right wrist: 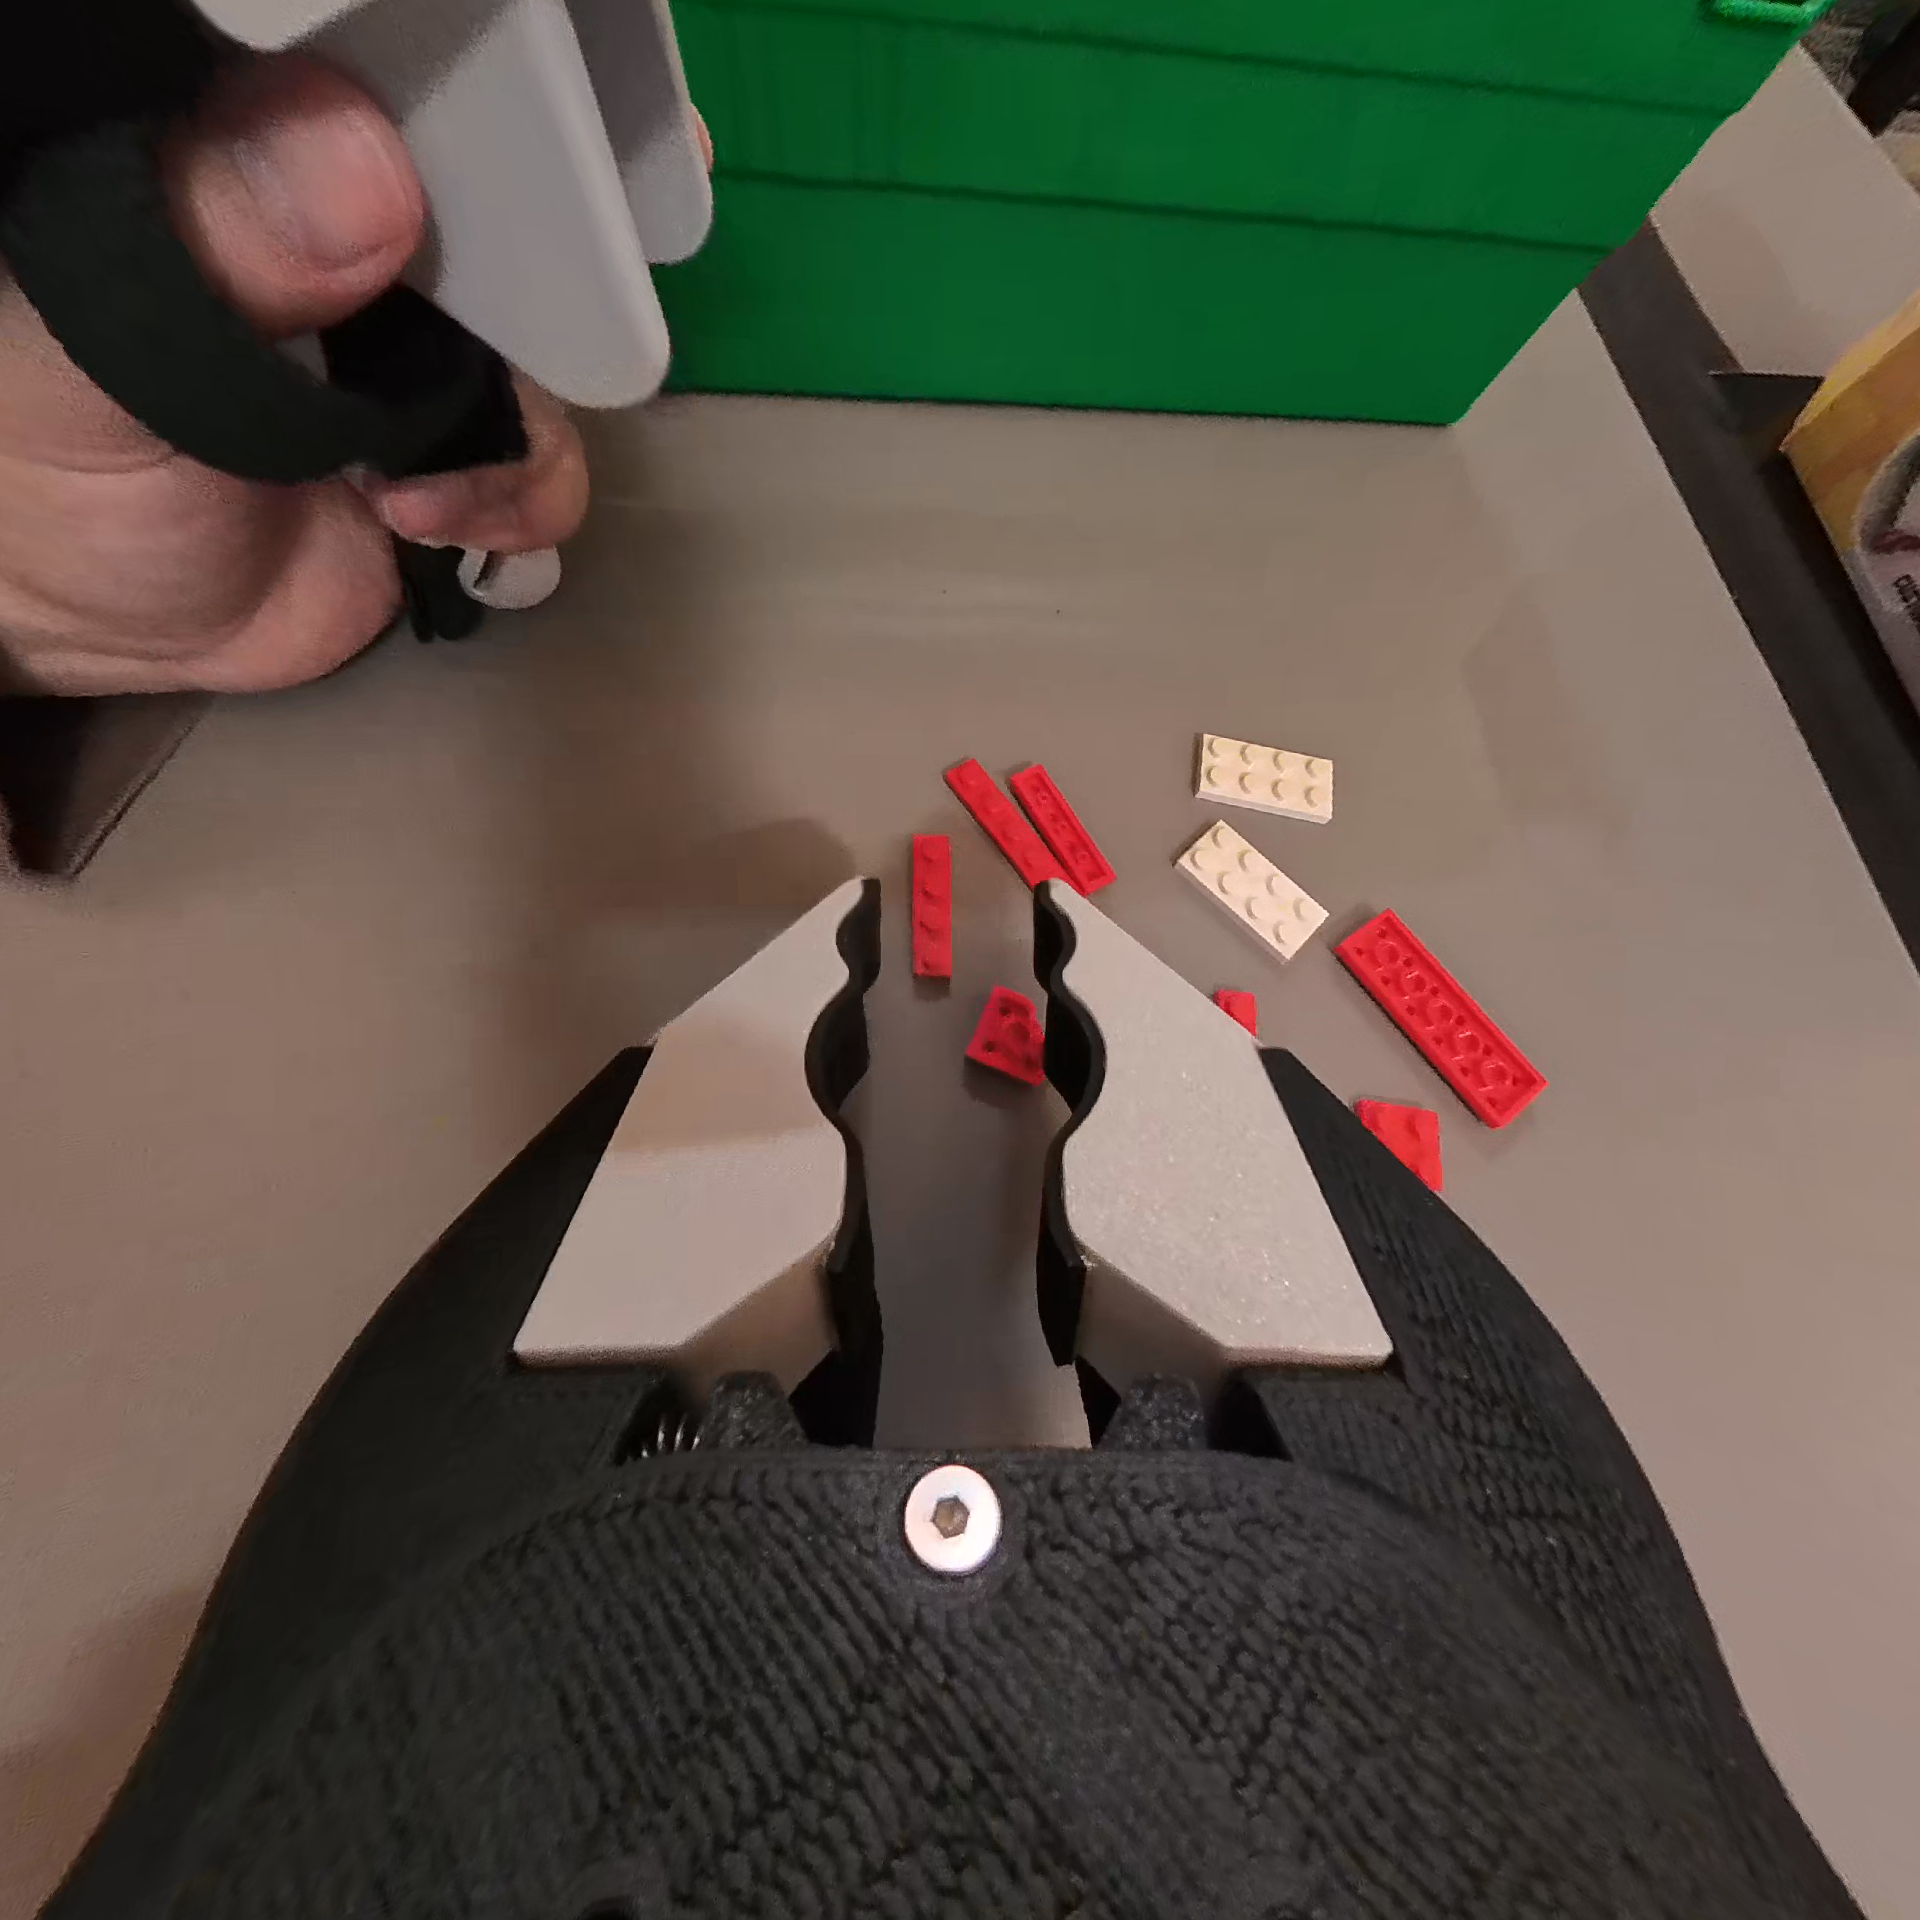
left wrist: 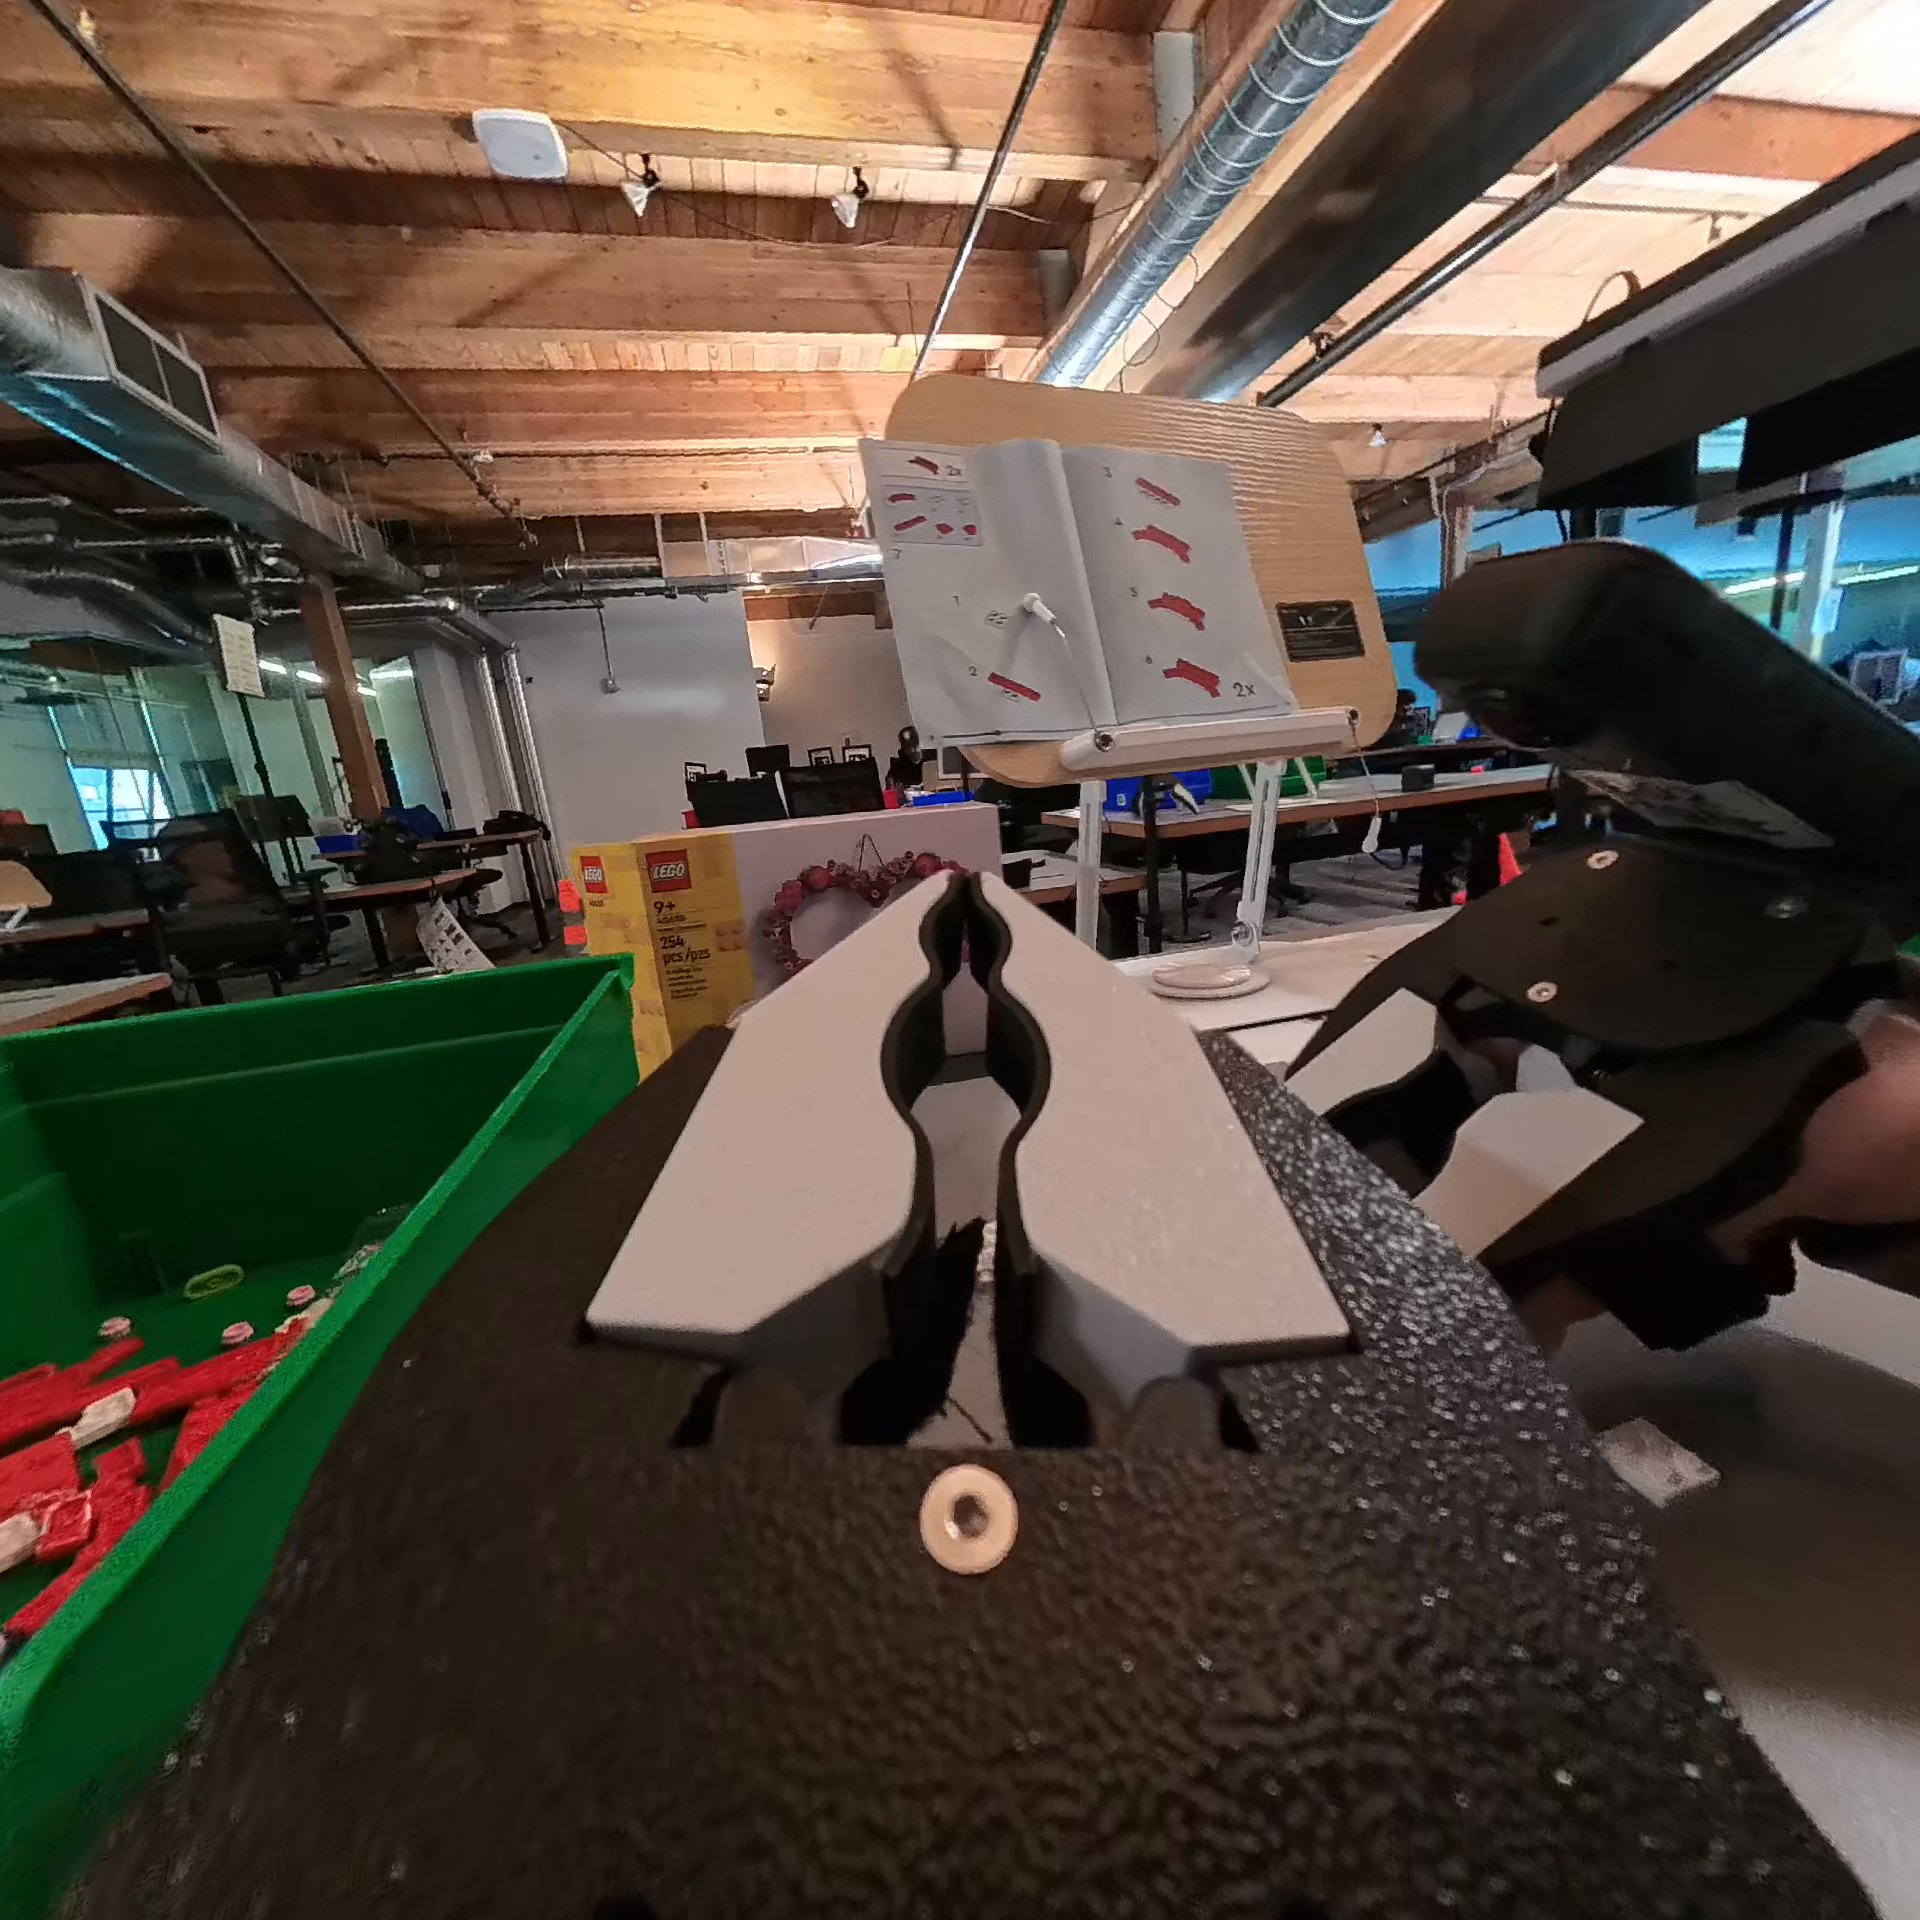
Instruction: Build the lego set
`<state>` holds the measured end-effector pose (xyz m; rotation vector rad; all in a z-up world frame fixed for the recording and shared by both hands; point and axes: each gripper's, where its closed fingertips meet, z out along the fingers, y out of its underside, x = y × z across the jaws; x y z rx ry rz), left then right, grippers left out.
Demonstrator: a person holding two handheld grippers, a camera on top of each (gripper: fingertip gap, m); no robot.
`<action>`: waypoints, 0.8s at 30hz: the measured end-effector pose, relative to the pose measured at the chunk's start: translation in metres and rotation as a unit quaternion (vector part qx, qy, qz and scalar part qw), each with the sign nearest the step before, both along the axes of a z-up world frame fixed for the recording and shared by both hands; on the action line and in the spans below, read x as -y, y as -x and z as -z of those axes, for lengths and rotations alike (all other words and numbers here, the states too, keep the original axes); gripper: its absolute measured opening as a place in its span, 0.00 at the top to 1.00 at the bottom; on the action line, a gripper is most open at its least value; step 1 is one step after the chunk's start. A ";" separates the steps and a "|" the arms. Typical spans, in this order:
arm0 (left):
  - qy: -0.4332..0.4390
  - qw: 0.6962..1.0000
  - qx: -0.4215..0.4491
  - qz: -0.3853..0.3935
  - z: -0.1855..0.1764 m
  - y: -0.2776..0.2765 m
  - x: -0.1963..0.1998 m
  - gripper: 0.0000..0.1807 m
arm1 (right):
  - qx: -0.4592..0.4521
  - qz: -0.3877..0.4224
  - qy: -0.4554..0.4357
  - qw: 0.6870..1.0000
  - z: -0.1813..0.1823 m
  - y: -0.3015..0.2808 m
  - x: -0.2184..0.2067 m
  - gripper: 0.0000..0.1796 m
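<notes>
- Pieces lie loose on the grey table [right wrist: 520, 1039], so I think the job is at the picking step, with nothing joined yet.
- Right gripper [right wrist: 956, 904] points down at the table with its jaws apart and nothing held.
- A thin red strip [right wrist: 931, 906] lies just past its tips, in line with the gap, and a small red wedge [right wrist: 1006, 1037] lies between its fingers.
- 2 more red strips [right wrist: 1029, 829] sit just ahead, a bit to its right.
- 2 white plates [right wrist: 1253, 902] and a long red plate [right wrist: 1439, 1018] lie to its right.
- Left gripper [left wrist: 964, 883] is tipped up, jaws nearly together, holding nothing.
- A green bin [left wrist: 312, 1091] with more red pieces is to its left.
- The open booklet [left wrist: 1070, 582] stands ahead of it on a stand.
- Next, I guess, the right gripper should go lower and close on 1 piece, gently, so it does not slide away.
</notes>
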<state>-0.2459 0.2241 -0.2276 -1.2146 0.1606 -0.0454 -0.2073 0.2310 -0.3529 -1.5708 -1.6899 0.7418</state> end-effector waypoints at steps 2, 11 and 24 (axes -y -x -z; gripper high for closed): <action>0.000 1.000 0.006 0.000 0.000 0.002 0.000 1.00 | 0.003 0.003 -0.002 1.000 0.000 -0.002 -0.003 0.85; 0.002 1.000 -0.001 0.002 0.000 0.000 -0.001 1.00 | 0.035 -0.021 0.007 0.999 0.012 -0.007 0.005 0.85; 0.004 1.000 -0.006 0.008 0.001 -0.004 -0.001 1.00 | 0.013 -0.012 0.007 1.000 0.001 -0.002 -0.011 0.87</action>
